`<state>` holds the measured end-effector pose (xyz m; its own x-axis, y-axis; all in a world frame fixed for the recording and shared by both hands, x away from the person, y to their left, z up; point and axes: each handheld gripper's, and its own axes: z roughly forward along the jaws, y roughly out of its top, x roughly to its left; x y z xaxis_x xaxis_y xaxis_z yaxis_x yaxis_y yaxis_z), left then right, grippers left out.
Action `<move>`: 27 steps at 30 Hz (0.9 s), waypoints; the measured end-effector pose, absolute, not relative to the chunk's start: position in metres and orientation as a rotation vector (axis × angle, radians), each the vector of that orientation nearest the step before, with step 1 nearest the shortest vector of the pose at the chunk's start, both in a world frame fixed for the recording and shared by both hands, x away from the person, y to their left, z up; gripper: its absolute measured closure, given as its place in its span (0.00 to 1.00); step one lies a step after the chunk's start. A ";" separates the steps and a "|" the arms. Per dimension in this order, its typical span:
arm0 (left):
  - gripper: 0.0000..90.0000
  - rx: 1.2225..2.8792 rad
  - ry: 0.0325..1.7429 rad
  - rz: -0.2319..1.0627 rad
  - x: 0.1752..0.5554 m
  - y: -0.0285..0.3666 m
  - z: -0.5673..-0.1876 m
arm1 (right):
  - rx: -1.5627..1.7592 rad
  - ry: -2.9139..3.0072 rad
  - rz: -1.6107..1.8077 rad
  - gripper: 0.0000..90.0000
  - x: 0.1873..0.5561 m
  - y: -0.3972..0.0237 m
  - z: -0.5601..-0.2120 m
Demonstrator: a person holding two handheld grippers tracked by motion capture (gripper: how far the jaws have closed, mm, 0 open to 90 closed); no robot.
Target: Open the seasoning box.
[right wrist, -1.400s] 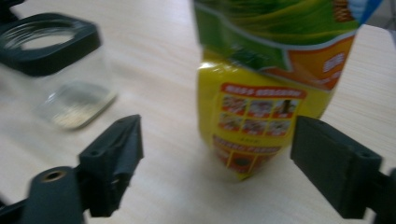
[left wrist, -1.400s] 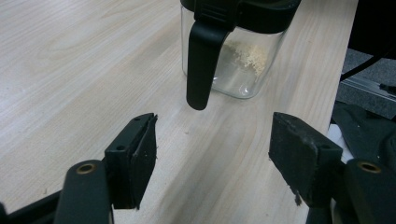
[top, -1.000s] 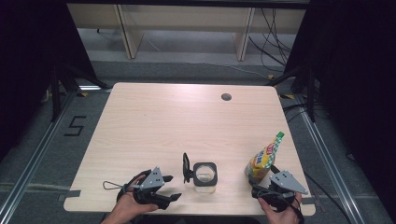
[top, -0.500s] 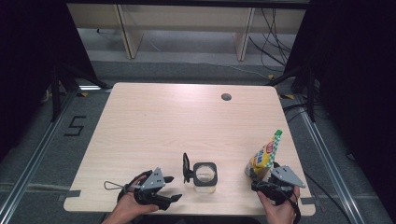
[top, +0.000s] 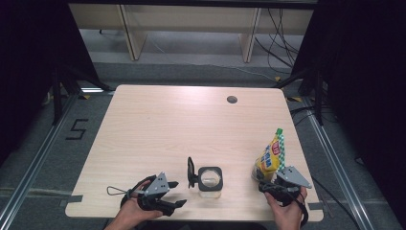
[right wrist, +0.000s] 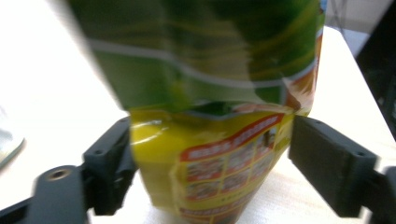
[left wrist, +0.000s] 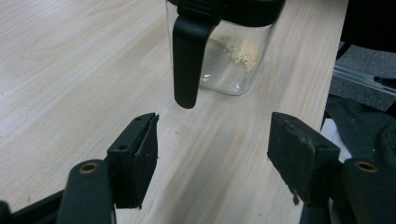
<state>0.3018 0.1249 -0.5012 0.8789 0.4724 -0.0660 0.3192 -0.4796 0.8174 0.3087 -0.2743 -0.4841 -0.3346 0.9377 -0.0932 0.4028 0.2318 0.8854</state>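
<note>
A yellow and green snack bag (top: 271, 157) stands upright near the table's front right corner. My right gripper (top: 266, 182) is at its base. In the right gripper view the bag (right wrist: 205, 93) sits between the jaws of that gripper (right wrist: 210, 170), which have just been closing and now meet its creased sides. A clear square jar (top: 209, 180) with a black rim and a raised black flap (top: 191, 171) stands front and centre. My left gripper (top: 175, 194) lies open just left of it. The left gripper view shows the jar (left wrist: 229, 51) holding pale crumbs, beyond the empty gripper (left wrist: 212, 158).
The wooden table (top: 191, 124) has a round cable hole (top: 232, 99) near its far right. The front edge runs just behind both hands. Beyond the table stand shelf legs with cables on the floor.
The right gripper has edged forward a little at the bag's base and its jaws have drawn in on it. The left gripper and the jar have not moved.
</note>
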 end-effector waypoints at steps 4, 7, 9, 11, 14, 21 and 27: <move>0.37 2.132 0.565 0.216 0.302 0.125 -0.501 | 1.193 1.913 1.121 0.30 0.312 -0.286 -0.484; 0.38 2.108 0.568 0.206 0.301 0.124 -0.501 | 1.168 1.960 1.147 0.36 0.312 -0.294 -0.483; 0.38 2.131 0.556 0.225 0.302 0.125 -0.501 | 1.143 1.971 1.146 0.36 0.313 -0.296 -0.482; 0.38 2.125 0.548 0.209 0.302 0.125 -0.501 | 1.121 1.980 1.174 0.37 0.315 -0.302 -0.482; 0.38 2.124 0.565 0.199 0.301 0.124 -0.501 | 1.092 1.996 1.197 0.37 0.317 -0.306 -0.483; 0.38 2.131 0.560 0.205 0.301 0.125 -0.501 | 1.193 1.907 1.202 0.27 0.313 -0.303 -0.486; 0.38 2.115 0.563 0.203 0.302 0.123 -0.503 | 1.206 1.853 1.195 0.21 0.315 -0.293 -0.487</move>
<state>0.3015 0.1233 -0.5025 0.8824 0.4657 -0.0664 0.3162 -0.4828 0.8167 0.3151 -0.2932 -0.4870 -0.3923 0.9196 -0.0205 0.3604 0.1741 0.9164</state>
